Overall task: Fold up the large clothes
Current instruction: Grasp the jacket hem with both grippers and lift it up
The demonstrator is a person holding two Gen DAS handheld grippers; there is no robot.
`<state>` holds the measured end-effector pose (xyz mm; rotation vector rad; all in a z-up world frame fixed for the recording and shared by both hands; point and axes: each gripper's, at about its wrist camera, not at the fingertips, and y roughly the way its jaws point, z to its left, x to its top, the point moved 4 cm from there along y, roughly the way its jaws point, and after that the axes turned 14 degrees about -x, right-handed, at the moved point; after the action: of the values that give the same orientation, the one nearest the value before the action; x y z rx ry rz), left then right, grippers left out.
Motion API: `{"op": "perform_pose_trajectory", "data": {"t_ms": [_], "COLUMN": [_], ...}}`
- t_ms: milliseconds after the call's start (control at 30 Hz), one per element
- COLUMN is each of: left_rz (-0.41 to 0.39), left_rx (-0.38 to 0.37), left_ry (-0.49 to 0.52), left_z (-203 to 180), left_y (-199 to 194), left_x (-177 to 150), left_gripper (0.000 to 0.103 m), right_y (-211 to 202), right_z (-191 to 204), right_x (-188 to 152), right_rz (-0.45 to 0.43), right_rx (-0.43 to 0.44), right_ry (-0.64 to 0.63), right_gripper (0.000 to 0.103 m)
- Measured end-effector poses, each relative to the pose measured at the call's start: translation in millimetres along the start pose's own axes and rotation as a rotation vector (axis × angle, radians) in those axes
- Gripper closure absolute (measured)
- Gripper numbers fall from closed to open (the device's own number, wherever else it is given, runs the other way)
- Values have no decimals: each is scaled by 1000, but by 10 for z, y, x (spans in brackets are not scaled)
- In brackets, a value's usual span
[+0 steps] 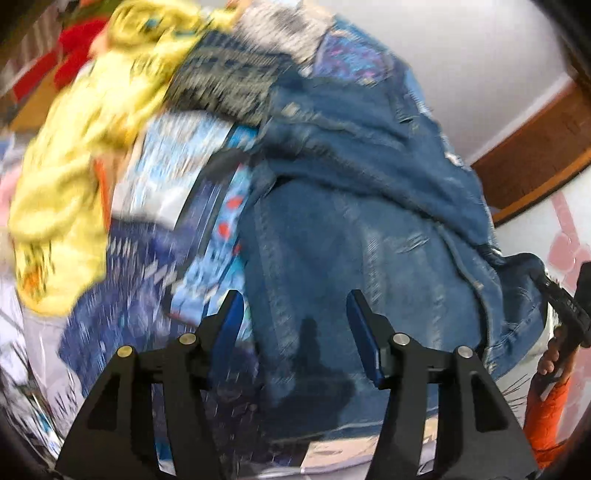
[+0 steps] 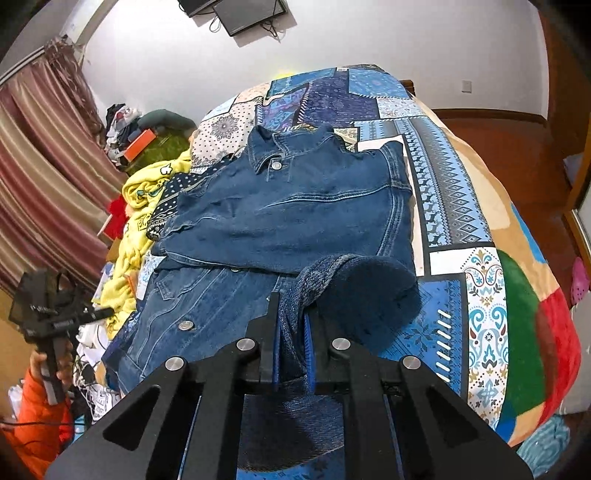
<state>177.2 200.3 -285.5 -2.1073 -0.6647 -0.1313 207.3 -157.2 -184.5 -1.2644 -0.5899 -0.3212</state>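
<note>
One denim jacket [image 2: 280, 206] lies collar-up on the patchwork bedspread [image 2: 436, 173], roughly mid-bed, one side already folded over the body. Taking the jacket as reference:

- right gripper [image 2: 291, 343]: at the jacket's near edge, fingers nearly closed, pinching a denim sleeve cuff [image 2: 354, 280] that loops up and over just beyond the tips
- left gripper [image 1: 293, 332]: over the jacket's lower panel, fingers spread wide, nothing between them; view is motion-blurred. In the right wrist view it sits well off the jacket's left side, held by a hand with an orange sleeve [image 2: 37, 410]
- one yellow garment [image 2: 136, 229]: bunched along the jacket's left edge, touching it
- two metal buttons visible on the jacket: one at the collar [image 2: 275, 165], one on the near front panel [image 2: 185, 325]
- one red item [image 2: 118, 214] just beyond the yellow garment
- striped curtain [image 2: 40, 177] further left, wall monitor [image 2: 251, 13] above and beyond the collar
</note>
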Motion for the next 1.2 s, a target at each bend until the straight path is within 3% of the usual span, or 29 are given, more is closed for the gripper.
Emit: {"op": "perform_pose_trajectory", "data": {"t_ms": [133, 233, 267, 333, 400, 433, 533, 700, 933, 1200], "left_rz": [35, 79, 84, 71, 62, 64, 34, -65, -234, -353], "left_rx": [-102, -284, -308, -306, -301, -287, -258, -178, -165, -91], "left_ry": [-147, -259, -275, -267, -260, -254, -209, -29, 136, 198], "left_z": [214, 278, 286, 277, 259, 249, 169, -210, -726, -957], "left_y": [94, 229, 255, 291, 297, 294, 227, -8, -420, -432], "left_x": [-177, -308, -327, -346, -333, -316, -222, 102, 773, 1731], "left_gripper": [47, 47, 47, 49, 65, 80, 88, 90, 90, 91], "right_y": [-10, -25, -32, -39, -41, -42, -50, -66, -142, -36], "right_z": [-38, -56, -53, -48, -43, -39, -30, 19, 59, -55], "right_x": [-19, -30, -28, -22, -12, -1, 37, 164, 527, 1194], "right_rz": [0, -3, -4, -6, -7, -8, -14, -45, -134, -210], "right_rx": [-9, -4, -4, -5, -1, -2, 6, 14, -5, -28], "right_ry": [8, 22, 22, 21, 20, 18, 14, -4, -18, 40], "right_gripper": [94, 94, 94, 94, 94, 94, 94, 94, 94, 94]}}
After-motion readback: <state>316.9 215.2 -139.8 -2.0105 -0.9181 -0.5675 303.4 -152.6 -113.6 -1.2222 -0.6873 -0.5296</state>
